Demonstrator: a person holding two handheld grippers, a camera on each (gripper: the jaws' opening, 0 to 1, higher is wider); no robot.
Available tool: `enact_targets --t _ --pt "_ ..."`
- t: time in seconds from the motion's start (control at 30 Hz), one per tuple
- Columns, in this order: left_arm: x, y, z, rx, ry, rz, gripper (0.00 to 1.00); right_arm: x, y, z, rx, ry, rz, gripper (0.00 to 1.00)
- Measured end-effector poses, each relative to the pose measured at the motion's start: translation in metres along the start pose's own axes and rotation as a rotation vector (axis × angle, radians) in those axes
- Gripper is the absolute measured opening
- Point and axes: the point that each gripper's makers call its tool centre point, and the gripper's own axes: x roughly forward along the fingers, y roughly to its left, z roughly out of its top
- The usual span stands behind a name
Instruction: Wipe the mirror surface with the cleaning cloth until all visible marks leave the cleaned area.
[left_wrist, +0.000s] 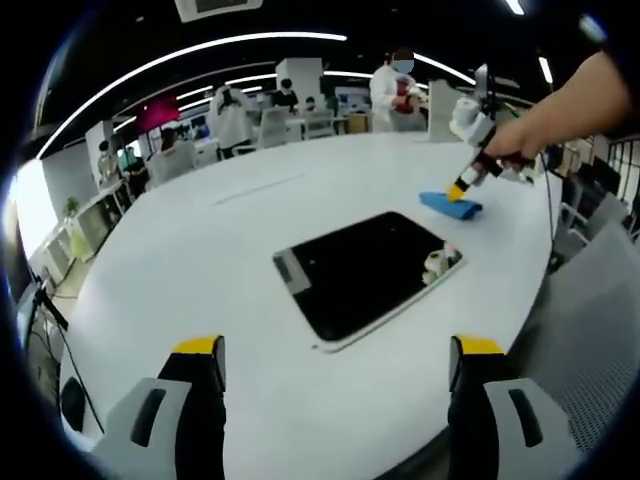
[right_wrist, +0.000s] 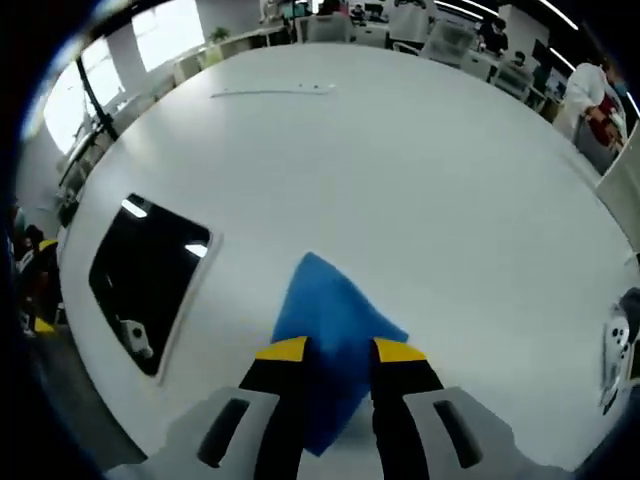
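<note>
A dark rectangular mirror with a white frame lies flat on the round white table. It carries a pale patch near one corner. Beyond it lies the blue cleaning cloth, where a hand holds my right gripper tip-down on it. In the right gripper view the cloth lies flat under and between the narrowly parted jaws of my right gripper. The mirror is to its left. My left gripper hangs wide open, holding nothing, above the table's near edge.
A thin strip lies on the table's far side. A grey chair stands at the table's right edge. People and desks fill the room behind. The table is wide around the cloth.
</note>
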Motion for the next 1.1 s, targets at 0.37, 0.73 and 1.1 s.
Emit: enact_targets --t 0.37,0.73,1.1 --pt "-0.001 -0.005 0.005 -0.028 -0.03 -0.014 0.96 0.004 0.014 0.004 0.024 -0.011 0.035 0.01" --pt "0.002 -0.015 0.002 -0.022 -0.012 -0.07 0.99 0.004 0.012 0.002 0.178 -0.069 0.026 0.0" --pt "-0.004 -0.01 0.005 -0.016 -0.043 -0.079 0.99 0.003 0.01 0.005 0.275 -0.036 0.032 0.0"
